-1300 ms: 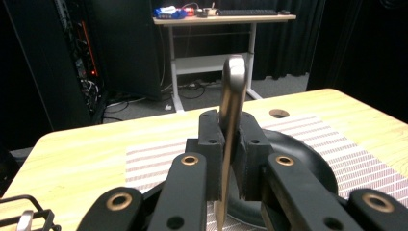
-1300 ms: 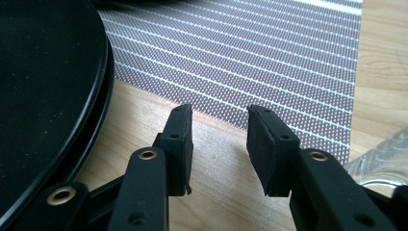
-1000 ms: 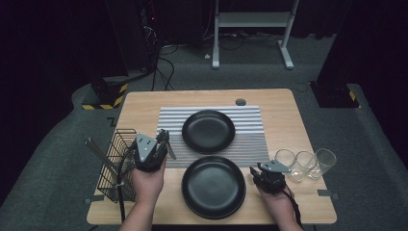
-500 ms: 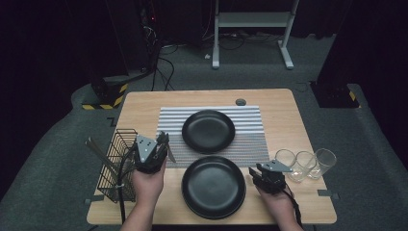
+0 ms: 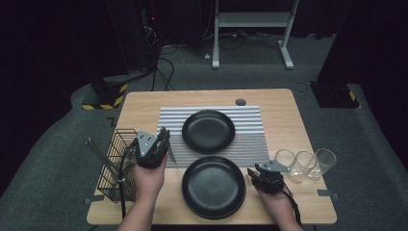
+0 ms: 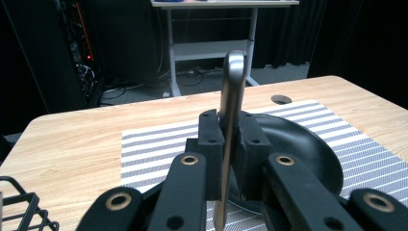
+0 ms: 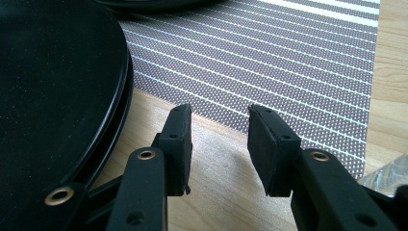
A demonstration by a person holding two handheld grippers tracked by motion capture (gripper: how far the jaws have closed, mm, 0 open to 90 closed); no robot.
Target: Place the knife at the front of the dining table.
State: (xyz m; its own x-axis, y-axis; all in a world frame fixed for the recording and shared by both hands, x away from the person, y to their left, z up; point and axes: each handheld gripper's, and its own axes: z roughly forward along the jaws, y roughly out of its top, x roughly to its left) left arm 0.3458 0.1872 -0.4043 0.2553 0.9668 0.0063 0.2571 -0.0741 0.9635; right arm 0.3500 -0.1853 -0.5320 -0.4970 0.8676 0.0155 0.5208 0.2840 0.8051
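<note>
A metal knife (image 6: pixel 231 120) stands upright between the pads of the left gripper (image 6: pixel 230 144), which clamps it narrowly just left of the striped mat (image 5: pixel 250 144), between the wire basket (image 5: pixel 115 166) and the far black plate (image 5: pixel 208 131). The right gripper (image 7: pixel 219 144) rests on the desk (image 5: pixel 288 202) with its jaws partly apart and nothing between them, just right of the near black plate (image 5: pixel 213 186). Three glasses (image 5: pixel 305 162) stand right of the mat.

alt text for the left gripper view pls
The left gripper is shut on a piece of metal cutlery, held upright between its two black jaws. Behind it lie a black plate on a grey striped placemat and the wooden table; a wire basket corner shows bottom left.
</note>
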